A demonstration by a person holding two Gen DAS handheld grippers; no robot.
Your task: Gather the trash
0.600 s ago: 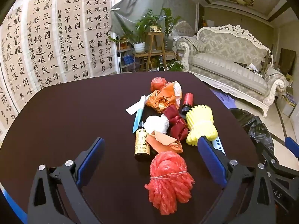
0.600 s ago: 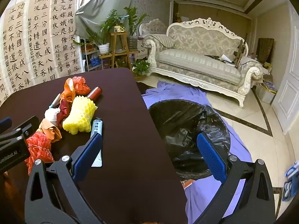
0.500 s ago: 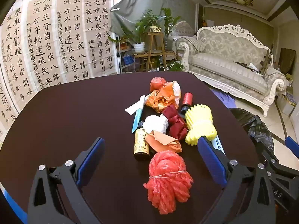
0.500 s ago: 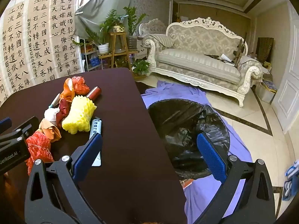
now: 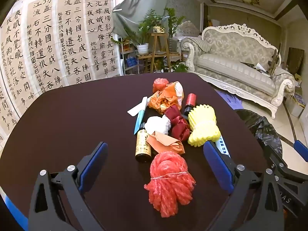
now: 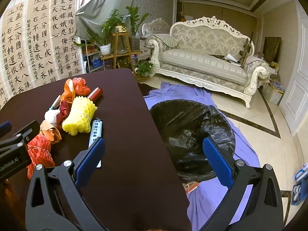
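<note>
A pile of trash lies on the dark round table: a red foam net, a yellow foam net, a small brown bottle, crumpled orange paper, white tissue, dark red cloth, a red tube and a white tube. My left gripper is open, its jaws standing either side of the red foam net. My right gripper is open and empty over the table's right edge, beside the black-lined trash bin.
A purple cloth lies on the floor under the bin. A cream sofa stands behind, a plant stand at the back and calligraphy sheets on the left wall.
The left gripper has shifted slightly, so the trash pile sits a touch further left in its view. The right gripper has barely moved. Both stay open.
</note>
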